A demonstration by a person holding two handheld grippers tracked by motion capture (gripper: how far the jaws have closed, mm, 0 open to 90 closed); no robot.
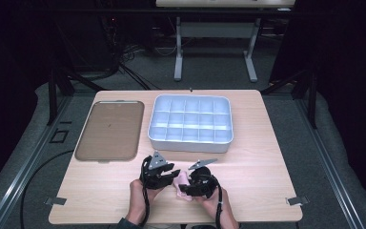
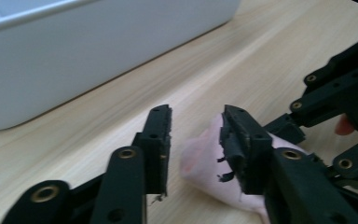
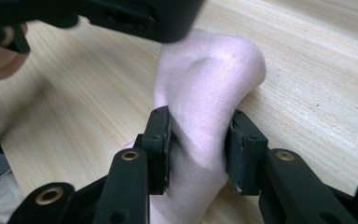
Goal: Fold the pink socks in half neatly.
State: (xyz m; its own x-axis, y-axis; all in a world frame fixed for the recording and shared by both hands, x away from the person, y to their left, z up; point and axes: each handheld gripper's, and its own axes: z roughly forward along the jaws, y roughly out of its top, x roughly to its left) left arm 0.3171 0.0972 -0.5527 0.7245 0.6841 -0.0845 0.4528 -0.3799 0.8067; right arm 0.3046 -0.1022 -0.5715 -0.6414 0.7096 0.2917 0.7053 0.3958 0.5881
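Pink sock (image 3: pixel 205 98) sits pinched between the right gripper (image 3: pixel 198 149) jaws.

Pink sock (image 3: pixel 205 93) lower end cut off by frame bottom; top hidden behind left gripper (image 3: pixel 135 16).

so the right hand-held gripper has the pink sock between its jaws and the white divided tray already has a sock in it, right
Not quite. The white divided tray holds nothing; the high view shows its compartments bare. The rest holds: the right hand-held gripper has the pink sock between its jaws, as the right gripper view shows.
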